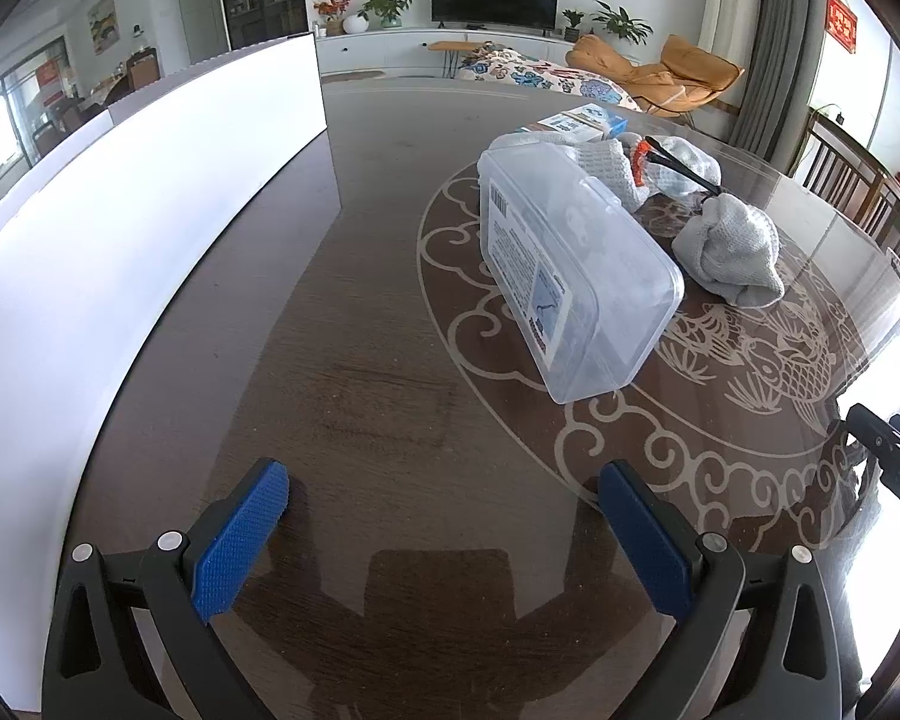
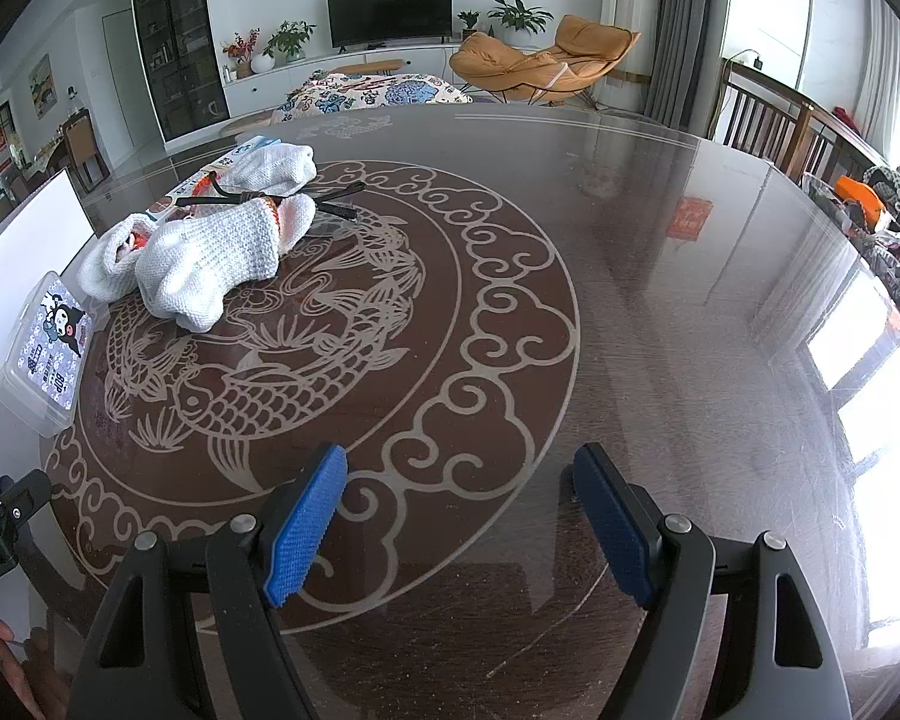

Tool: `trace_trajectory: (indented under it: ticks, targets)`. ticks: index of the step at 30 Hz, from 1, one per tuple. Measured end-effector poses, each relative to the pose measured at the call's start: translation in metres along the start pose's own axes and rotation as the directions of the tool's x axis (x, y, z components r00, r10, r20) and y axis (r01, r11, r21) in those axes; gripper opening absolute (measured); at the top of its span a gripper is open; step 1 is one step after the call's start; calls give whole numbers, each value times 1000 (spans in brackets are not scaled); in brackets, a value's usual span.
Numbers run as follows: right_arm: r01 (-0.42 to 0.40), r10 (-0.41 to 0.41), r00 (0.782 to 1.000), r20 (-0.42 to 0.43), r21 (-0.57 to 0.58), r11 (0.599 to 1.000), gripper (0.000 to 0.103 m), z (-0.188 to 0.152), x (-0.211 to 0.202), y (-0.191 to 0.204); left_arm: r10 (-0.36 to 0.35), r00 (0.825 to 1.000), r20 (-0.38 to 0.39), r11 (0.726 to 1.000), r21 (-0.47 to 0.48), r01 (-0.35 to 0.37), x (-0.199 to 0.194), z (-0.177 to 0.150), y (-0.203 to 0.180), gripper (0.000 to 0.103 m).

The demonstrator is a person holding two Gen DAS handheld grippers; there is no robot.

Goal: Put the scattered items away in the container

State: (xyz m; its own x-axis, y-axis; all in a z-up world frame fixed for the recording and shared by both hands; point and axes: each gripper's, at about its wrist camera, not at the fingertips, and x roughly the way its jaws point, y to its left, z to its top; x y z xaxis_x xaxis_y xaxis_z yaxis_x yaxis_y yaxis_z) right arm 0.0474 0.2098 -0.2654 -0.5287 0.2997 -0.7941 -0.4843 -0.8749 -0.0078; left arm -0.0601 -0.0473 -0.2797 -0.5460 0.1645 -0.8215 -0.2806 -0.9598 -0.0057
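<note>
The left tool (image 1: 444, 498) stands wide open at the bottom of its frame, blue pads (image 1: 243, 540) spread with nothing between them, over the dark bench (image 1: 390, 300). The right tool (image 2: 459, 480) is likewise spread wide and empty at the bottom of its own frame, above the pale cloud-and-fish pattern (image 2: 306, 360) set into the bench top.

The clear plastic container (image 1: 576, 276) sits right of centre in the left view, lid shut, label on its side. Just behind it, toward the upper right, lie white knitted gloves (image 1: 729, 252), a black-handled item (image 1: 684, 171) across them, and a blue-and-white carton (image 1: 582, 123). In the right view the gloves (image 2: 210, 258) lie at the upper left, the container (image 2: 45, 354) at the left edge. A white board (image 1: 120, 228) stands along the left of the left view.
</note>
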Motion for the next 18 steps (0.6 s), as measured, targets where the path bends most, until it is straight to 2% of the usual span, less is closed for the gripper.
trace_trajectory:
  ticks: [18]
  targets:
    - [0,0,1000,0,0,1000,79,0,0,0,-4,1000,-1,1000,6,4,0,1,2,103]
